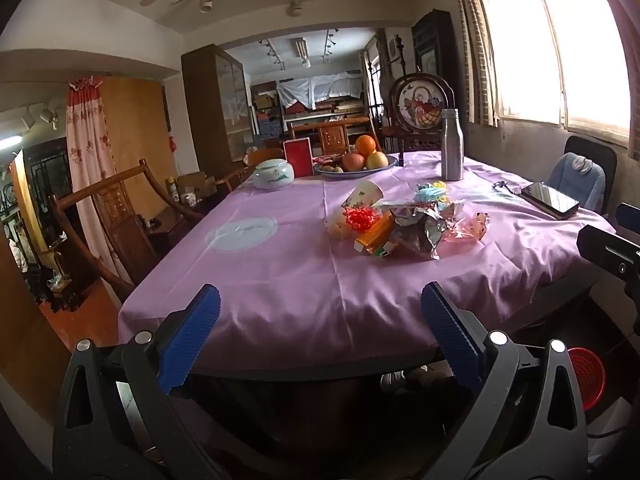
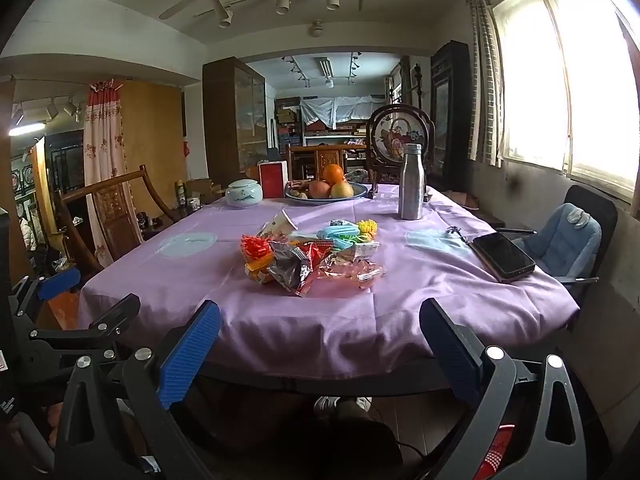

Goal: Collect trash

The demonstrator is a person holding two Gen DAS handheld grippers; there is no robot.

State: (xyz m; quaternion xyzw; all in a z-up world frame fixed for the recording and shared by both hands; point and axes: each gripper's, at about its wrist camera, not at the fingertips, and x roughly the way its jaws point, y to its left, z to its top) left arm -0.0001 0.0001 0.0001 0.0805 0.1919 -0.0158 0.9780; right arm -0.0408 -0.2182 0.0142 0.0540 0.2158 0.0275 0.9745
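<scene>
Both grippers hover off the near edge of the table, fingers spread wide and pinching nothing: the left gripper and the right gripper. The trash pile lies ahead of both, mid-table on the purple tablecloth, well short of the fruit bowl. From the left gripper the pile sits ahead and to the right; from the right gripper, nearly straight ahead. The crumpled foil wrapper forms its nearest edge, so the right gripper looks better placed.

Matt cloth tablecloth; shiny, seemingly foil wrapper; brushed-metal bottle.
</scene>
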